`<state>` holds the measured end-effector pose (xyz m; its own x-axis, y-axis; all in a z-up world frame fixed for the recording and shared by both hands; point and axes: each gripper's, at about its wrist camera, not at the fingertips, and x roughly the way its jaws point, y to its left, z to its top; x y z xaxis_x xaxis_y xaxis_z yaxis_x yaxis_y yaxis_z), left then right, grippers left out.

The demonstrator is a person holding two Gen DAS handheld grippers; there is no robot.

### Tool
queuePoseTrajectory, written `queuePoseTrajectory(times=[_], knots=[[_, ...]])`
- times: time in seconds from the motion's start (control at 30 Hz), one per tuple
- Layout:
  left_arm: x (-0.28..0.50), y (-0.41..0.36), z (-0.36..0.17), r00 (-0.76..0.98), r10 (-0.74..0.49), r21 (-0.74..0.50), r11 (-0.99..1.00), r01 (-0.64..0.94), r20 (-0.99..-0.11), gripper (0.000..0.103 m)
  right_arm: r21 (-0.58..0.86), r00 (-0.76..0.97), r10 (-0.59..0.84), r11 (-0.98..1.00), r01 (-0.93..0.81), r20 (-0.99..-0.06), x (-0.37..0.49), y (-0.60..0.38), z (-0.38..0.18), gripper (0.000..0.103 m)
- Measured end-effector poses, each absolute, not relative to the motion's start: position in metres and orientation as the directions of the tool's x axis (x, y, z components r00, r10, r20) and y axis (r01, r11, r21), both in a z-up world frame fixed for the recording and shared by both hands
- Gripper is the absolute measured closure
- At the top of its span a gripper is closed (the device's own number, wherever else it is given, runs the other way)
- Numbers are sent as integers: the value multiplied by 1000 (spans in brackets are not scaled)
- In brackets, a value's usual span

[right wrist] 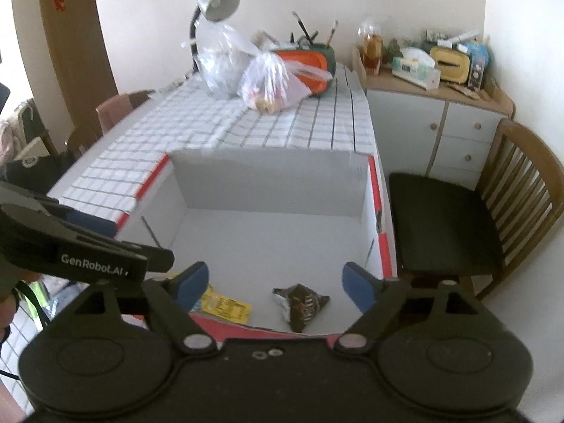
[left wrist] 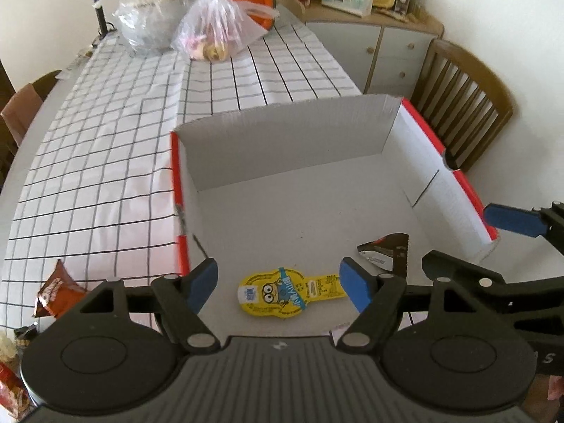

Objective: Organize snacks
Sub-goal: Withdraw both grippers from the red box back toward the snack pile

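A white cardboard box (left wrist: 282, 137) with red outer edges sits on the checked tablecloth. On its floor lies a yellow cartoon snack packet (left wrist: 282, 290), directly under my open left gripper (left wrist: 278, 282), which holds nothing. A dark brown snack packet (right wrist: 301, 303) lies on the box floor (right wrist: 268, 239) beneath my open right gripper (right wrist: 275, 283), which is also free of it. The same brown packet (left wrist: 387, 252) shows in the left wrist view, with the right gripper's blue finger (left wrist: 511, 220) above the box's right wall. Part of the yellow packet (right wrist: 225, 305) peeks out at the right view's lower left.
A brown snack bag (left wrist: 53, 290) and red packets (left wrist: 10, 387) lie on the tablecloth (left wrist: 105, 162) left of the box. Plastic bags (left wrist: 218, 28), an orange container and a lamp stand at the table's far end. A wooden chair (right wrist: 458, 225) and a cabinet (right wrist: 437, 127) stand on the right.
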<state>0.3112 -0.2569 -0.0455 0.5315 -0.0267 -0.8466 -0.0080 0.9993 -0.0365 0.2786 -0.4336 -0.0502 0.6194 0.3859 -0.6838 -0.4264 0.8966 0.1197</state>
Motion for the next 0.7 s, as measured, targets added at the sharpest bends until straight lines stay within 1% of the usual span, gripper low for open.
queuePoseTrajectory(times=[0.07, 0.13, 0.23, 0.33, 0.5, 0.57, 0.6, 0.67, 0.7], knots=[[301, -252, -39, 543, -41, -53, 999, -6, -839, 27, 118, 628, 393, 894, -433, -672, 271, -431, -44, 13], [290, -246, -32, 558, -55, -68, 998, -2, -828, 26, 122, 634, 406, 888, -443, -658, 263, -428, -39, 12], [274, -236, -24, 579, -76, -93, 996, 0, -811, 19, 128, 636, 422, 881, -455, -647, 253, -423, -32, 12], [259, -223, -19, 593, -88, -109, 994, 2, -800, 19, 130, 640, 434, 875, -466, -634, 241, -415, -25, 10], [238, -197, -16, 605, -112, -146, 989, -6, -788, 14, 127, 642, 443, 870, -477, -626, 223, -394, -19, 10], [229, -186, -17, 610, -115, -152, 988, -10, -784, 6, 132, 638, 450, 867, -481, -625, 216, -384, -20, 9], [225, -179, -17, 614, -116, -157, 988, -13, -781, 5, 135, 636, 452, 865, -483, -625, 212, -378, -20, 8], [218, -165, -18, 615, -121, -170, 985, -22, -780, 4, 138, 630, 460, 860, -491, -625, 205, -366, -22, 4], [214, -156, -19, 614, -120, -175, 984, -31, -780, 4, 140, 628, 463, 858, -494, -625, 202, -361, -24, 4]])
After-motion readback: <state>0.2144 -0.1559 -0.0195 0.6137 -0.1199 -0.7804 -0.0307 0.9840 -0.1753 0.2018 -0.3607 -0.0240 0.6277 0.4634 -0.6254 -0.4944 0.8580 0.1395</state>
